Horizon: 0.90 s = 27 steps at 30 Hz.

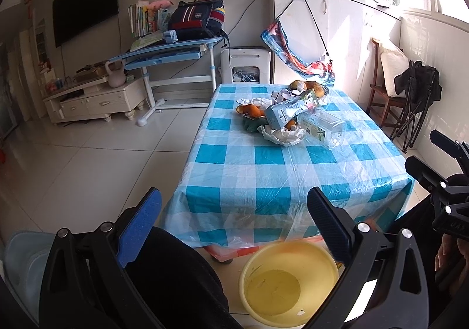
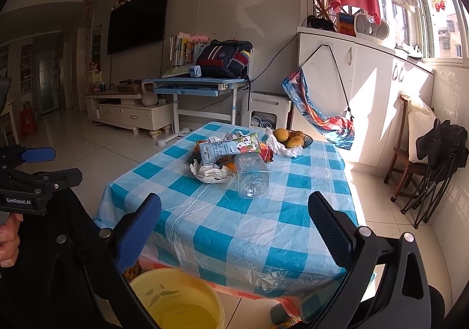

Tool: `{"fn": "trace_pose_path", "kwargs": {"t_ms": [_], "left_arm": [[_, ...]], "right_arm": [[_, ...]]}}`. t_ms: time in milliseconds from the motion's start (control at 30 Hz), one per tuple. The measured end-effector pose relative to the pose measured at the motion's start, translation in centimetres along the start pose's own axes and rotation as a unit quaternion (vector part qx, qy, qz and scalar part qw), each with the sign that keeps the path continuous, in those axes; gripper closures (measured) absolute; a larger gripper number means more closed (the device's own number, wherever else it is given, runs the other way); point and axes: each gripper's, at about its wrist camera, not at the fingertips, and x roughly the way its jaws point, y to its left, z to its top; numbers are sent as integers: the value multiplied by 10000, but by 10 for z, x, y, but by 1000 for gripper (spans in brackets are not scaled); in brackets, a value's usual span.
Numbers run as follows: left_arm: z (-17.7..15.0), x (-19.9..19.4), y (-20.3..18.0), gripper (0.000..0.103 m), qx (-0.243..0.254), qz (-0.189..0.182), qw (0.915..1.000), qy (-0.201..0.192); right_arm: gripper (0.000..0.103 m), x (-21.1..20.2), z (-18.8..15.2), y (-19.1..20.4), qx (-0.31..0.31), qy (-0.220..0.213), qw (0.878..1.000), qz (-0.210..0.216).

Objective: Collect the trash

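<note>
Big checked worktop [image 2: 258,229] fills my view, and nothing has been collected yet by the look of it, so I judge this is the opening step: lining up for the first pick. Below its near edge sits the yellow bucket [image 1: 290,282], on the floor and apparently bare inside, the likely place for the trash. The trash pile sits toward the far half of the worktop, well apart from me. Biggest piece is the clear bottle [image 2: 252,179] lying on its side, base toward me, nearest of the lot. Touching it behind is the carton [image 2: 231,150], tilted across the heap, then the crumpled wrapper [image 2: 212,173] just left of the bottle, with orange peel [image 1: 249,111] at the heap's left edge. A fruit bowl [image 2: 293,137] stands beyond; I reckon that stays. My left gripper [image 1: 234,229] hangs over the near edge, fingers [image 1: 140,229] spread wide, holding nothing. My right gripper [image 2: 234,229] is the same, gaping and unladen. Next move, I reckon: reach the right one forward to the bottle and close across its body.
</note>
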Motion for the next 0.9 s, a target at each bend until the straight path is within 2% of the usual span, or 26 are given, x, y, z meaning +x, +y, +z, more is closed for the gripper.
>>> {"fn": "trace_pose_path", "kwargs": {"t_ms": [533, 900], "left_arm": [[1, -5, 13, 7, -146, -158, 9997, -97], [1, -5, 9, 7, 2, -150, 9998, -109]], "right_arm": [[7, 8, -4, 9, -222, 254, 9994, -15], [7, 9, -4, 9, -204, 269, 9994, -15]]}}
